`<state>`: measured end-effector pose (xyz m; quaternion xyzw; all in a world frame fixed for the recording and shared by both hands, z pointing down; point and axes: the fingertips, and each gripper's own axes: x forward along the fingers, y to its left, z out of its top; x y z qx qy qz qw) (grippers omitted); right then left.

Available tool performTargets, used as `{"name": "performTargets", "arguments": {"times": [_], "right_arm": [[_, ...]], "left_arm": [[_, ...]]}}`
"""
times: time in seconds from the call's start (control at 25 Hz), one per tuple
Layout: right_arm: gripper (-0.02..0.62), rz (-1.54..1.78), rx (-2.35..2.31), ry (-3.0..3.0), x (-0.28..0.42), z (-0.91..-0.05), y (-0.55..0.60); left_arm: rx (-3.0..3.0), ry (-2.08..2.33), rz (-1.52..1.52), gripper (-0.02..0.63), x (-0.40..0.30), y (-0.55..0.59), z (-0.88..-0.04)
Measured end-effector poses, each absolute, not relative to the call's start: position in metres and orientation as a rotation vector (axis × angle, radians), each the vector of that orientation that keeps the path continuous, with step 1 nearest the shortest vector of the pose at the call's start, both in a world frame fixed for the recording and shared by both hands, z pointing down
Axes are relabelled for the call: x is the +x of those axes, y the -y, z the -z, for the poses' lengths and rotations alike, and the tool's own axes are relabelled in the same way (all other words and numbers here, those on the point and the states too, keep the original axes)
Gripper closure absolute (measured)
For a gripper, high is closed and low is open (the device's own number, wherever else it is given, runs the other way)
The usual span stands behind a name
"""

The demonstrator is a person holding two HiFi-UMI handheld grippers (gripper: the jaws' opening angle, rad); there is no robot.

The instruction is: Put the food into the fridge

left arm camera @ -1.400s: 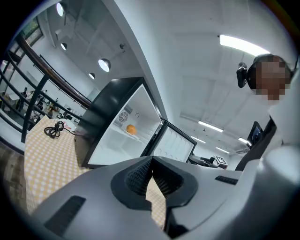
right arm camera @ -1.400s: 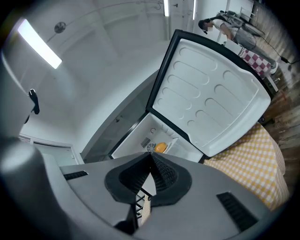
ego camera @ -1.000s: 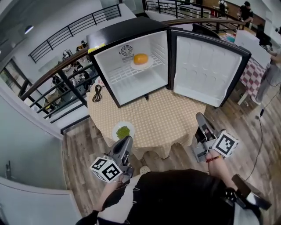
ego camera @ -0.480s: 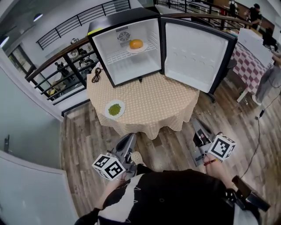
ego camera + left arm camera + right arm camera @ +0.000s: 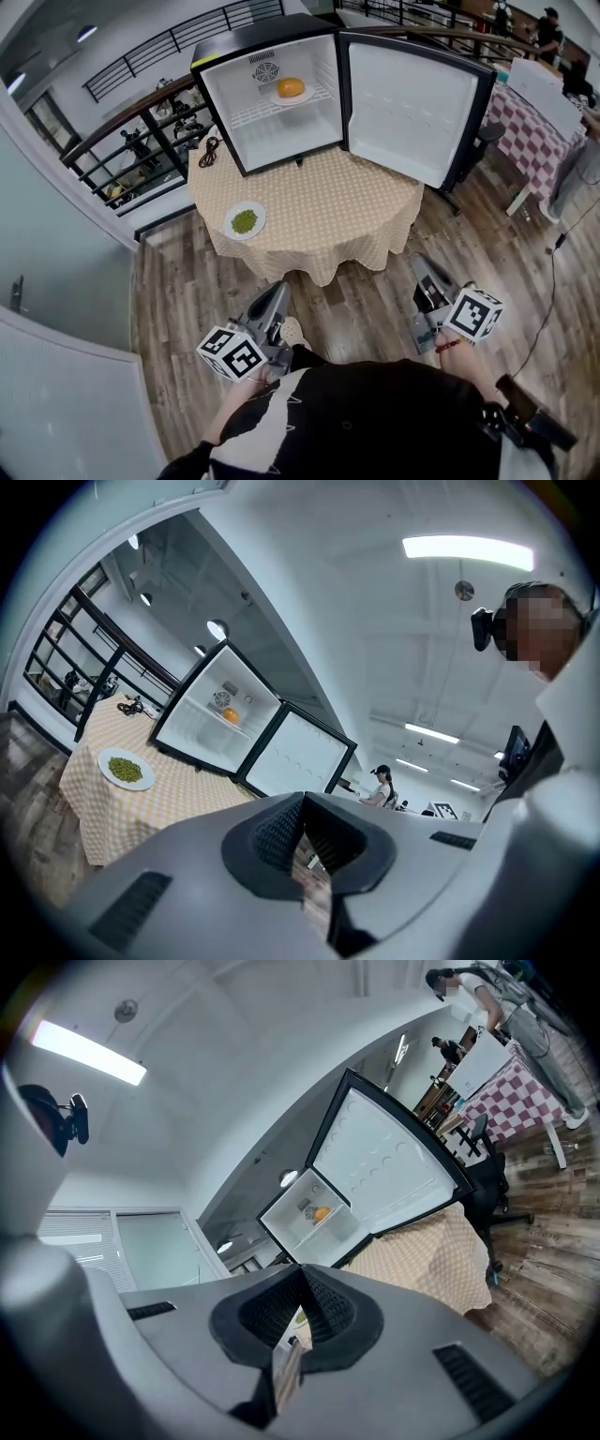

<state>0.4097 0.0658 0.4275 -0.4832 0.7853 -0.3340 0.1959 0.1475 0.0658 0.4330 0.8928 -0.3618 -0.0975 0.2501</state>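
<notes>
Well, left tongs (image 5: 278, 290) & right tongs (image 5: 420, 262) both clenched empty, far short of plate (image 5: 229, 223) w/ green food (image 5: 245, 222), prob. peas.

Round table (image 5: 323, 211) under a beige dotted cloth, standing on a wood-plank floor (image 5: 178, 309). On it: open mini fridge (image 5: 281, 141) at the far edge; coiled black cable (image 5: 208, 150) at the far-left edge, beside the fridge; white plate of green food (image 5: 245, 221) near the left edge.

Fridge (image 5: 272, 141) top centre, door (image 5: 412, 108) swung open to the right. Orange food (image 5: 292, 87) on its shelf. Plate of green food (image 5: 245, 222) at left edge of table (image 5: 347, 211). Left gripper (image 5: 279, 291) and right gripper (image 5: 422, 264) low in frame over wood floor (image 5: 356, 309), apart from table.
</notes>
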Motion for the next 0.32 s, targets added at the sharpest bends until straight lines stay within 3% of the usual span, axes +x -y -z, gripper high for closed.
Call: {"name": "performTargets", "arguments": {"times": [0.32], "right_arm": [[0.578,0.933,-1.352,-2.2,0.411,-0.423,-0.071]], "left_arm": [[2.442,0.975,0.257,0.594,0.148,-0.069,-0.426]]}}
